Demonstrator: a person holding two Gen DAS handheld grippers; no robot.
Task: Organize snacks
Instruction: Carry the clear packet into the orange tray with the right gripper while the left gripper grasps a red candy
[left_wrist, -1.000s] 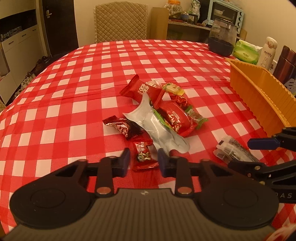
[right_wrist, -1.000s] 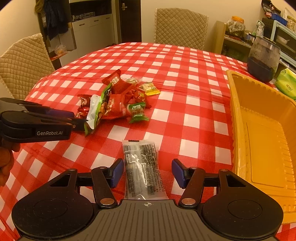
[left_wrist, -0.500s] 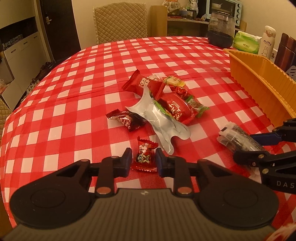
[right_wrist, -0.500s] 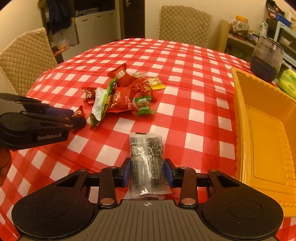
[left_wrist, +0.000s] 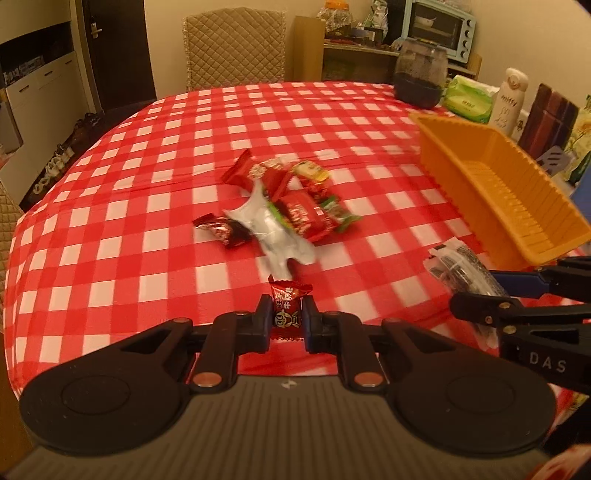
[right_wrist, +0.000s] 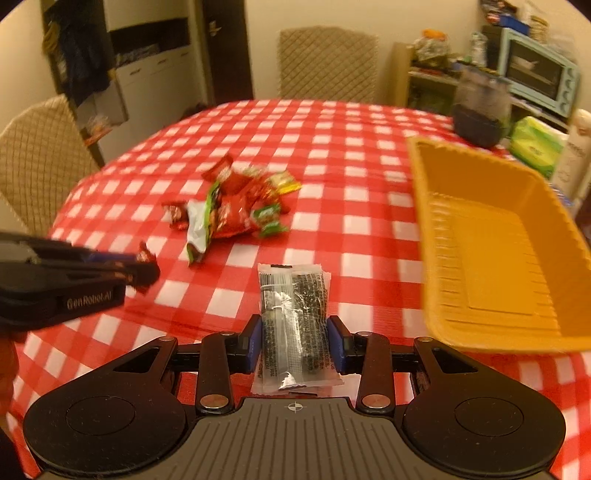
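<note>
Left gripper (left_wrist: 287, 322): fingers clamped on a small red candy (left_wrist: 288, 312), twisted wrapper ends, round printed face on the front, text too small to read. It's lifted clear of the table (left_wrist: 110, 229); lower end of the wrapper sits between the fingers.

Snack pile (left_wrist: 284, 206) mid-table, beyond the left gripper: several red wrappers, a silver-backed pouch lying open side up, a dark red candy just left of it, a yellow piece and a green one on the far and right sides. Pile is motion-blurred in both views, labels unreadable, items overlap so count is unclear.

Right gripper (right_wrist: 294, 339): fingers closed narrow on a clear packet (right_wrist: 293, 321) of dark, speckled contents with a silver strip down the front. Pads press its two long edges; near end of the packet is cut off by the gripper body. Printed text on it not legible.

Orange tray (right_wrist: 424, 229) on the right side of the table, tilted look from the fisheye, inside bare and ribbed. Its right edge runs out of the right wrist view, near corner hidden behind the right gripper in the left wrist view.
</note>
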